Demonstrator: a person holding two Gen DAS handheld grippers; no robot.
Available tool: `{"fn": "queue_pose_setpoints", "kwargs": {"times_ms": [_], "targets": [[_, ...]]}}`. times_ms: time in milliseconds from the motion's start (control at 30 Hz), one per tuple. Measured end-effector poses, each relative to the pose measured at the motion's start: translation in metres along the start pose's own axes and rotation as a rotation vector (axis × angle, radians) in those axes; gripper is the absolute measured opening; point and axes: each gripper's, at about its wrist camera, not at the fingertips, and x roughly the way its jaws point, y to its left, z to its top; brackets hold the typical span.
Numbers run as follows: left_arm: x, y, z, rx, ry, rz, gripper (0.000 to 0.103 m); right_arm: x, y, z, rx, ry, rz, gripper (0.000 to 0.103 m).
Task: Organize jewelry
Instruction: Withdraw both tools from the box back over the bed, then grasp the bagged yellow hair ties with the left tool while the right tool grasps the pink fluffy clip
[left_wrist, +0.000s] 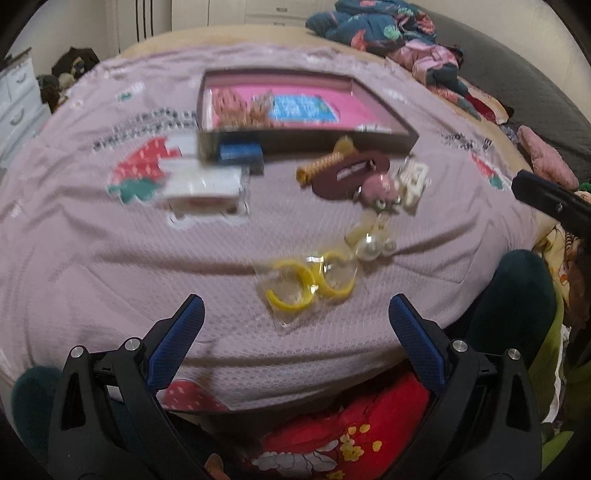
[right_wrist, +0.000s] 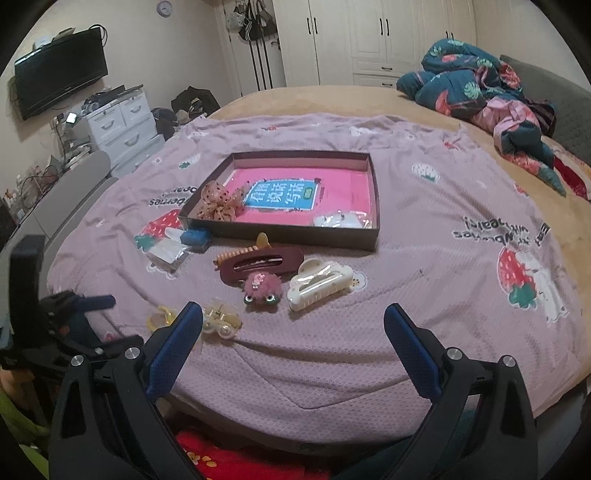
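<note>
Yellow hoop earrings (left_wrist: 308, 282) in a clear packet lie on the bed's pink strawberry sheet (left_wrist: 110, 258), just ahead of the left hand-held gripper (left_wrist: 295, 314), fingers spread wide, holding nothing. Pearl earrings (left_wrist: 371, 247) sit just beyond. The right hand-held gripper (right_wrist: 291, 321), also gaping and empty, faces a white claw clip (right_wrist: 317, 282), fuzzy pink clip (right_wrist: 262, 288) and maroon clip (right_wrist: 258, 264). Only its sharper view shows the tray (right_wrist: 375, 206) holding a dotted bow (right_wrist: 218, 203).

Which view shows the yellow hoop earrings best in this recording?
The left wrist view: the yellow hoop earrings lie whole in their clear bag, just ahead of the open left hand-held gripper, though slightly blurred. In the right wrist view they sit small at the left, partly hidden behind a finger.
</note>
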Motion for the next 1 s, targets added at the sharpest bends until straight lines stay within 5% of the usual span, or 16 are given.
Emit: {"fn": "queue_pose_setpoints", "kwargs": {"times_ms": [300,533,867,1000], "targets": [[0.031,-0.003,-0.002,0.004,0.053,-0.011,0.081,0.035,0.009,0.001,-0.006,0.069,0.059,0.098],[0.049,-0.01,0.006,0.033,0.059,0.011,0.074,0.068,0.024,0.01,-0.032,0.132,0.106,0.076],[0.049,-0.003,0.009,0.023,0.043,-0.005,0.039,0.116,0.036,0.021,-0.067,0.221,0.078,0.049],[0.044,0.003,0.008,0.001,0.036,-0.029,0.036,0.127,0.037,0.023,-0.083,0.245,0.063,0.044]]}}
